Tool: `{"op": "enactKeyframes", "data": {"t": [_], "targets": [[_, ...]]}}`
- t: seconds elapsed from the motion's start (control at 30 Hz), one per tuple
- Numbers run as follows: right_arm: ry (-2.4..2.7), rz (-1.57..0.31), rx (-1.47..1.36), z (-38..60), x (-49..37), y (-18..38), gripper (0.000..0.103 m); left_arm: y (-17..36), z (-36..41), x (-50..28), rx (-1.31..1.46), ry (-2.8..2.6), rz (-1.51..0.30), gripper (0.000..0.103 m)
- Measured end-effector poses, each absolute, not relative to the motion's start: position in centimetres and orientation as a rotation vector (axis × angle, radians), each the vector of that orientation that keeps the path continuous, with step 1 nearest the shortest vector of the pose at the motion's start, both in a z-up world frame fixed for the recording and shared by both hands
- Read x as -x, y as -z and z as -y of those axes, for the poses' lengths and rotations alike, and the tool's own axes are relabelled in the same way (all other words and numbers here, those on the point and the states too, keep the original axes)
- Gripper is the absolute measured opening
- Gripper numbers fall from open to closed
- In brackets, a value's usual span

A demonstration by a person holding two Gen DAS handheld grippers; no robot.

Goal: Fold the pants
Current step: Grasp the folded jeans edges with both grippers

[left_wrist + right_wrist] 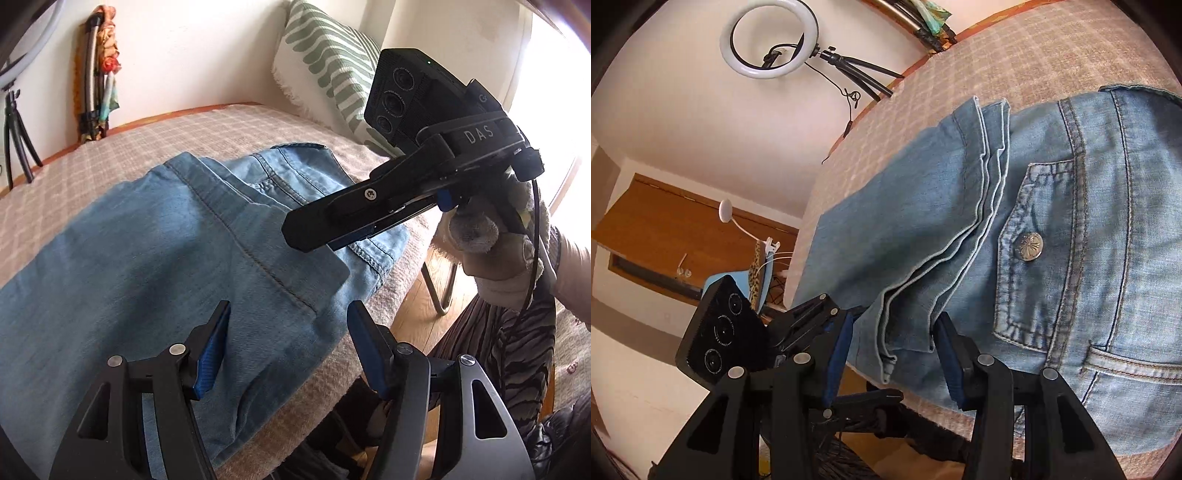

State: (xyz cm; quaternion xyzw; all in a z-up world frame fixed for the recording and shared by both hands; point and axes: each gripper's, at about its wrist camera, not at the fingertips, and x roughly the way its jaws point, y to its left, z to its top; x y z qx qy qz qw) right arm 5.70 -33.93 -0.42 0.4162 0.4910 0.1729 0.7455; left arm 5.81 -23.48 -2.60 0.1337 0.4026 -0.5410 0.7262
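Observation:
Light blue jeans (177,236) lie folded on a checked blanket (110,147). My left gripper (290,350) hovers open over the near edge of the fold, its blue pads clear of the denim. My right gripper (295,232), held by a gloved hand (476,236), reaches in from the right above the waistband end. In the right wrist view, the right gripper (894,354) is open. The stacked leg hems (990,184) run down between its pads, which do not press on them. A back pocket with a metal button (1028,246) lies to the right. The left gripper's camera body (720,332) shows at the lower left.
A green striped cushion (328,62) leans against the wall at the back. A ring light on a tripod (768,40) stands beyond the far edge. Wooden floor and a metal chair leg (439,295) lie past the blanket's right edge. The person's striped clothing (517,350) is close by.

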Motion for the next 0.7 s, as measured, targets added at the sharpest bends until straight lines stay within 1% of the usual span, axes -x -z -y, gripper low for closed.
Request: {"op": "enactKeyframes", "data": {"t": [0.1,0.37,0.43,0.47,0.53,0.57,0.6,0.63,0.67,0.7], "targets": [[-0.412,-1.016,-0.933,33.9,-6.3,-0.4,0.049,2.5,23.8,-5.5,-0.313,1.188,-0.882,0.066],[-0.444,-0.944,-0.981,35.3,-7.1,-1.2,0.049,4.1,26.4,-6.0,-0.413,1.11,-0.861,0.066],[-0.44,-0.94,-0.985,35.7,-6.9,-1.0,0.049,4.4,26.5,-6.7,-0.396,1.099,-0.876,0.064],[-0.432,-0.942,-0.98,35.9,-6.8,-1.0,0.049,4.5,26.4,-7.1,-0.37,1.106,-0.888,0.061],[-0.381,-0.948,-0.946,36.5,-6.5,-0.9,0.049,4.3,26.0,-7.7,-0.316,1.124,-0.901,0.051],[-0.341,-0.956,-0.922,37.0,-6.4,-0.9,0.049,4.1,25.8,-7.8,-0.297,1.133,-0.897,0.048],[-0.298,-0.965,-0.895,37.4,-6.4,-0.8,0.05,3.8,25.6,-7.7,-0.281,1.141,-0.891,0.043],[-0.257,-0.974,-0.876,37.8,-6.5,-0.6,0.055,3.5,25.3,-7.8,-0.267,1.152,-0.884,0.039],[-0.219,-0.984,-0.868,38.4,-6.5,-0.3,0.058,3.1,25.1,-7.8,-0.254,1.16,-0.877,0.037],[-0.192,-0.994,-0.877,38.9,-6.7,0.1,0.058,2.8,24.8,-7.8,-0.235,1.167,-0.868,0.032]]}}
